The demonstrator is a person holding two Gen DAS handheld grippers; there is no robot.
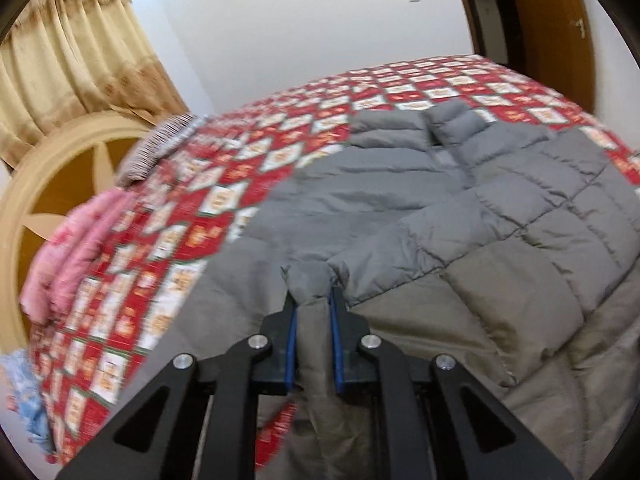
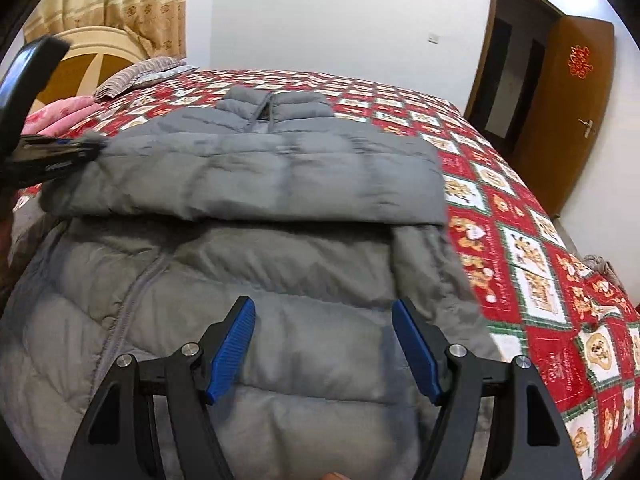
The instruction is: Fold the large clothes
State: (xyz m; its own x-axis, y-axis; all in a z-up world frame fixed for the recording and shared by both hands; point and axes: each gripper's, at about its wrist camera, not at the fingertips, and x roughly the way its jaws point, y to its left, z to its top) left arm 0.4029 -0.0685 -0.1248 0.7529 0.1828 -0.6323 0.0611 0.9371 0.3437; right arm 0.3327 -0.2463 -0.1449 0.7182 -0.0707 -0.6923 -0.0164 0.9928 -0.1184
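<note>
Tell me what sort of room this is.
A home bedroom, most likely. A bed with a red patterned quilt fills the view, with a rounded headboard and a striped pillow at its end, tan curtains behind, and a wooden door.

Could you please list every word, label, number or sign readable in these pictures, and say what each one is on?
"囍": red double-happiness sign on the brown door.
Pale lettering on the left gripper's body: too blurred to read.
Patterned squares on the red bedspread: pictures only, any wording too small to tell.
Grey puffer jacket: no label visible.
</note>
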